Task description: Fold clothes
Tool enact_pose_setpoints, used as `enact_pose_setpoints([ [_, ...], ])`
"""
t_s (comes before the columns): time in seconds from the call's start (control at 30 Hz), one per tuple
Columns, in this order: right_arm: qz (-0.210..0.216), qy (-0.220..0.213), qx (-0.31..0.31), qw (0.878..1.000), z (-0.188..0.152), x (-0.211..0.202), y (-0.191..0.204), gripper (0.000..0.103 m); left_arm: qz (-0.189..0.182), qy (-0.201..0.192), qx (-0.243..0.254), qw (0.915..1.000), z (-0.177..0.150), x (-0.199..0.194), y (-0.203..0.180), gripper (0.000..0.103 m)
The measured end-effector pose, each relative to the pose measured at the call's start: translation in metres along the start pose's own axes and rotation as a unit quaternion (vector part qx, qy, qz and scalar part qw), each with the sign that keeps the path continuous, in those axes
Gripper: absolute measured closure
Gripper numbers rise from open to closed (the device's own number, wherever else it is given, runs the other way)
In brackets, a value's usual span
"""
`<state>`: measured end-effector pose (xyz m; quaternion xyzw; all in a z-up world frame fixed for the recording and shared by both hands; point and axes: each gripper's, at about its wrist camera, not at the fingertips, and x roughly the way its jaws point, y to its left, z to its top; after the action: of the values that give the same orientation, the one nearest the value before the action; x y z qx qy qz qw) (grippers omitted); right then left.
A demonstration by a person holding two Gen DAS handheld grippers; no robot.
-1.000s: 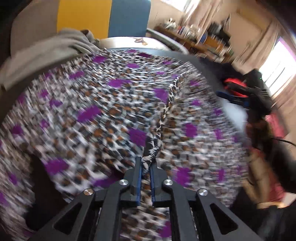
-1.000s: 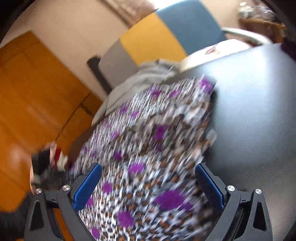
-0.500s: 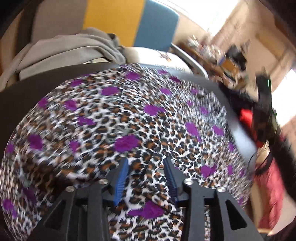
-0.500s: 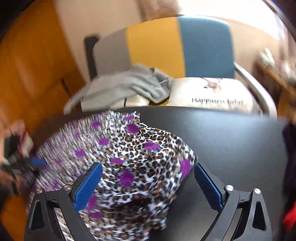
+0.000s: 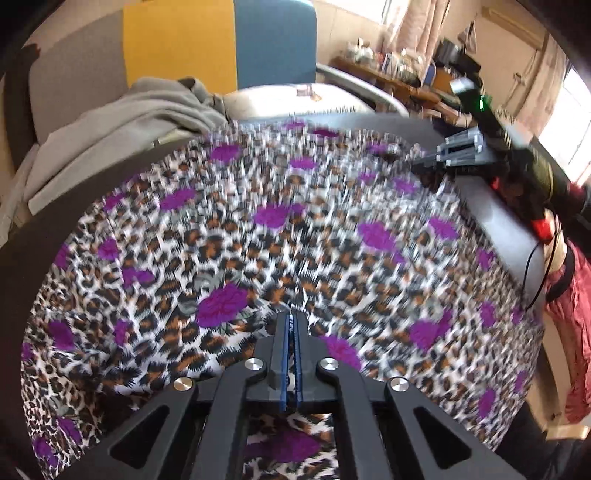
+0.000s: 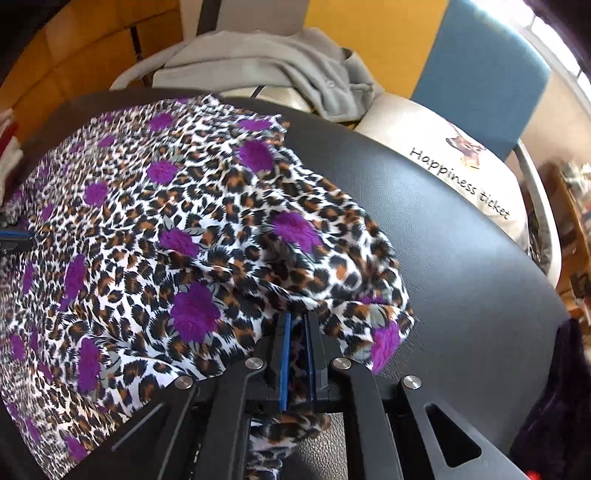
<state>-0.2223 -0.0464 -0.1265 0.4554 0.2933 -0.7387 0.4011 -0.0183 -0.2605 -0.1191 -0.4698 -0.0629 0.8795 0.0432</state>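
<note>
Tongs newly shut; "Happiness ticket" cushion [image 6: 461, 173]

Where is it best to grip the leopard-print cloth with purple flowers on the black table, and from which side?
Grip the leopard-print cloth at its near hem, coming from above at a steep tilt. It lies spread on the black table, so only a bunched edge offers a fold to pinch. The right gripper has just closed on such a fold at the corner; the left gripper is shut at the near edge.

Black table [image 6: 461, 240] fills the foreground. At 12 o'clock a chair [image 5: 229, 40] with grey, yellow and blue back panels. Orange wood wall [image 6: 74, 48] at 10 o'clock. Cluttered wooden shelf [image 5: 399, 79], curtain [image 5: 410, 22] and bright window [image 5: 569, 110] at 2 o'clock.
</note>
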Motion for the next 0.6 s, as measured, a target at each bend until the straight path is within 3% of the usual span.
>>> enact_pose_setpoints([
  [0.2,-0.023,-0.063,0.040,0.997,-0.018,-0.042,-0.024,0.098,-0.014,-0.077,-0.013,0.9969,0.033,-0.047,-0.006,0.103],
  [0.27,0.003,-0.074,0.047,0.996,-0.015,-0.054,-0.028,0.095,-0.020,-0.088,-0.007,0.9959,0.038,-0.056,-0.009,0.103],
  [0.3,0.022,-0.077,0.044,0.996,-0.011,-0.059,-0.028,0.087,-0.022,-0.093,-0.003,0.9954,0.039,-0.061,-0.011,0.103],
  [0.33,0.027,-0.079,0.028,0.996,-0.009,-0.061,-0.023,0.057,-0.024,-0.098,0.001,0.9949,0.040,-0.065,-0.013,0.103],
  [0.37,0.019,-0.073,0.008,0.997,-0.006,-0.058,-0.017,0.035,-0.027,-0.103,0.006,0.9943,0.041,-0.069,-0.016,0.103],
  [0.4,0.012,-0.067,-0.012,0.998,-0.004,-0.055,-0.012,0.002,-0.029,-0.109,0.010,0.9936,0.042,-0.074,-0.018,0.103],
  [0.57,-0.005,-0.013,-0.078,0.997,0.013,-0.017,0.001,0.003,-0.050,-0.155,0.017,0.9864,0.032,-0.111,-0.023,0.102],
  [0.6,-0.006,0.003,-0.073,0.997,0.014,-0.009,-0.001,0.020,-0.052,-0.164,0.016,0.9849,0.030,-0.118,-0.023,0.102],
])
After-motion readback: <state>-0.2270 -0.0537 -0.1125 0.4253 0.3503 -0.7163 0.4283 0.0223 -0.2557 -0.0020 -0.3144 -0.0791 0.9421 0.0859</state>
